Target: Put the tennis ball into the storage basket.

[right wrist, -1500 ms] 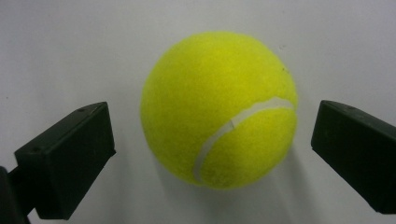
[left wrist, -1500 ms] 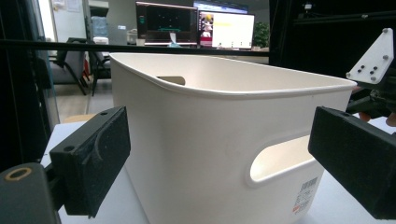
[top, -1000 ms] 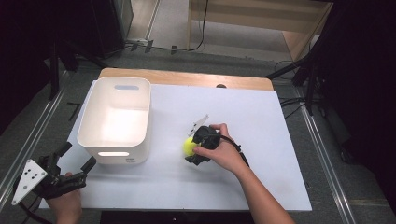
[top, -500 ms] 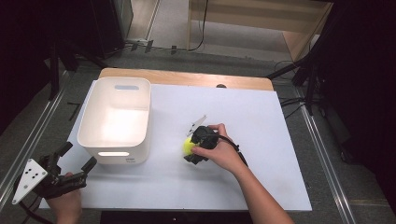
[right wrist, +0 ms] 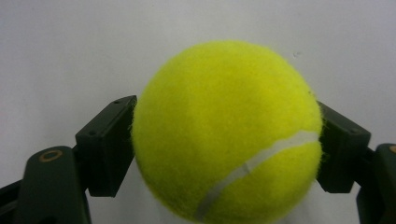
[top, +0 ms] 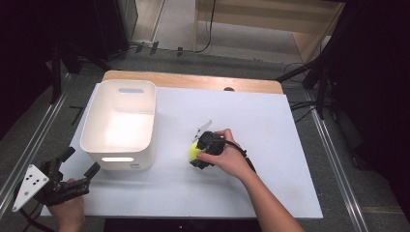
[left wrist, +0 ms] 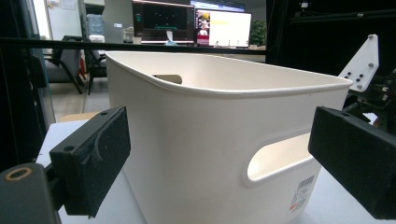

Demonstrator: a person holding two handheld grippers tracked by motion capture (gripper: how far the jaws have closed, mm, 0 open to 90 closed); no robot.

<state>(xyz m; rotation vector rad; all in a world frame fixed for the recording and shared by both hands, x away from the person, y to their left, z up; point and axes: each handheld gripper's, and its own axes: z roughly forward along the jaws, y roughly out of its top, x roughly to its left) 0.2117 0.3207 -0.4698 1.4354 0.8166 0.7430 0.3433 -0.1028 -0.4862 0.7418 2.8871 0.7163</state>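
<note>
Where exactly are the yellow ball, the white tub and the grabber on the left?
tennis ball (right wrist: pixel 226 133): right gripper view, its fuzzy front.
white bin (top: pixel 92 126): high view, its left rim.
left gripper (top: pixel 79 163): high view, between its open jaw tips.

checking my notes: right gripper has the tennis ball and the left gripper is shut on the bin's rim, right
Half right. The right gripper is shut on the ball, but the left gripper is open, its jaws spread apart short of the bin, holding nothing, as the left gripper view shows.

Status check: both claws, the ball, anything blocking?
Right claw shut on tennis ball, low over the table. Left claw open, idle beside white bin. Nothing between ball and bin.
</note>
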